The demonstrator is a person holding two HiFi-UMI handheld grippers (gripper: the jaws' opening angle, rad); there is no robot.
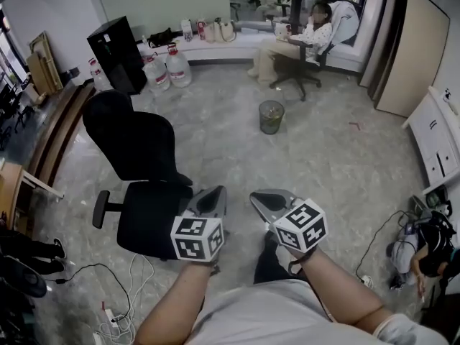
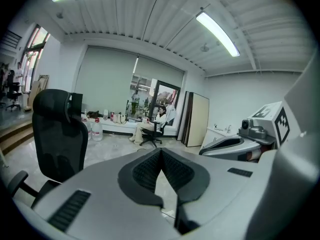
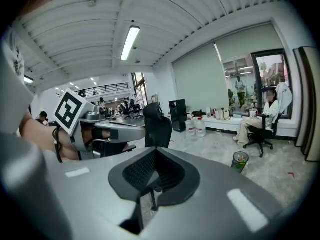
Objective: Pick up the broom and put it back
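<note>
The left tongs and the right tongs are held side by side low in the head view, close together but not touching, and both point to 12 o'clock, out across the gray floor. The left tongs are pinched tight at the tips and hold nothing. The right tongs are pinched tight too, and they are empty as well. No view shows the broom, so I cannot tell where it lies from the tongs. A black office chair stands just beside the left tongs, at about 10 o'clock from them, with its seat right under their tip in the head view. A small bin stands on the floor at 12 o'clock, well apart from both tongs. Big water bottles stand by the far wall at about 11 o'clock, next to a black cabinet. A person sits in a chair far off at 1 o'clock. White and black cables lie on the floor at 8 o'clock, near the chair's base.
</note>
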